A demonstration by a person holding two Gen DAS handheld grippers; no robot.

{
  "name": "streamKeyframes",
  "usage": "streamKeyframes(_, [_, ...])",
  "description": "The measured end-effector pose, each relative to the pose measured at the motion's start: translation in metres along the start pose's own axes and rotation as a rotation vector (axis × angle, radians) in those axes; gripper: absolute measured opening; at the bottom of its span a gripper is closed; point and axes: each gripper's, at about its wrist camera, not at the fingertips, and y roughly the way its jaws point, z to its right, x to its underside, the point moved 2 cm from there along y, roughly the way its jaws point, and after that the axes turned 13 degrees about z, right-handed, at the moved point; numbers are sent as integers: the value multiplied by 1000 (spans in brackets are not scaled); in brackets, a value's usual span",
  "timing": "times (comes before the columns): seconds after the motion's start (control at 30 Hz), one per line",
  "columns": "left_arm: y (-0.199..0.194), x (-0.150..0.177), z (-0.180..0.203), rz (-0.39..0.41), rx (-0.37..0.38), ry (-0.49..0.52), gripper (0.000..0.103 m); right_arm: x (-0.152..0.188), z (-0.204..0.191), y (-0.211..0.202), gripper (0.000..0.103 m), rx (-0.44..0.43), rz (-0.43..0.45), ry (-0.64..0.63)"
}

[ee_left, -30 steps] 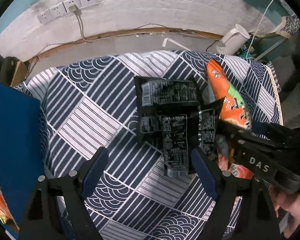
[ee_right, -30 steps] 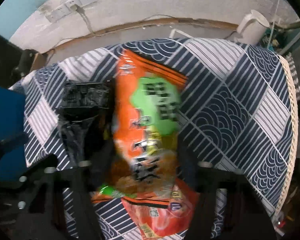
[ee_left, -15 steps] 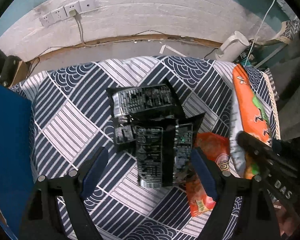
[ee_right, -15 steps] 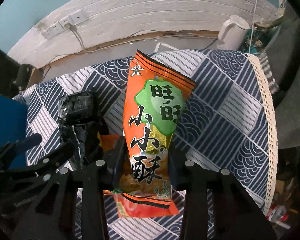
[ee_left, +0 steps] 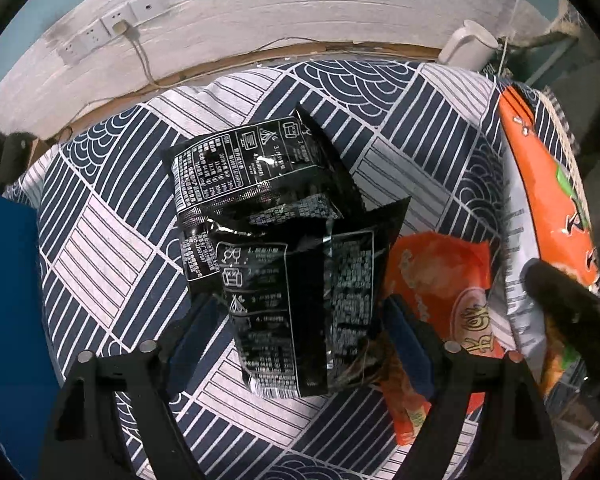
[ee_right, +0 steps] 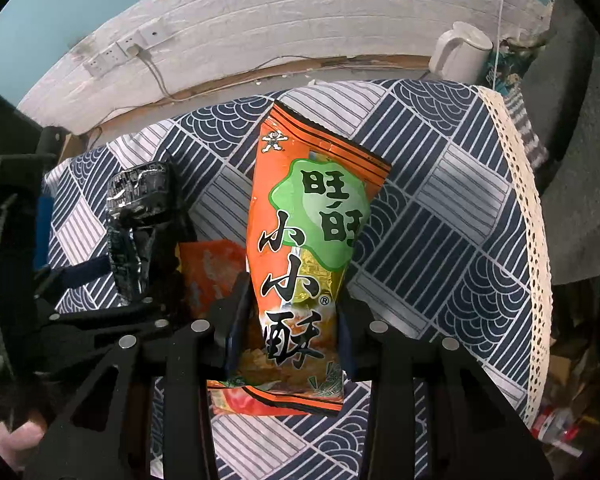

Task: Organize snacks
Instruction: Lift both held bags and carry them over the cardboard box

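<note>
Lifted since — orange-green snack bag (ee_right: 296, 264), crinkled

Left hand-held gripper (ee_left: 300, 320), jaws just closing, straddles black snack packets (ee_left: 284, 248) on patterned cloth (ee_left: 100, 240).

My right claw (ee_right: 288, 336) covers the lower sides of the orange bag (ee_right: 308, 240), and the bag hides the bench cloth (ee_right: 440, 208) behind it. The small orange packet (ee_right: 208, 268) shows only as a slice between that bag and the black packets (ee_right: 136, 216). From my left claw (ee_left: 300, 320), the lower black packet (ee_left: 300, 300) overlaps the one behind it, whose near half is hidden. The print on both is too small to read. The blue box (ee_left: 8, 300) is cut off at the left edge.
</note>
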Motion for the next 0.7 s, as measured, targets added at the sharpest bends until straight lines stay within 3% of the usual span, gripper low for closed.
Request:
streamKeyframes(0.03, [0,1,0,-1,-7,11,65,1,0,-1,36,8,4,-5])
streamKeyframes(0.33, [-15,9,-4,19,-6,50,63,1,-8,-6,36,32,27,-39])
streamKeyframes(0.7, [-69,13,-25,82,18,56,63,5,-36,-36,36,43,74,-89])
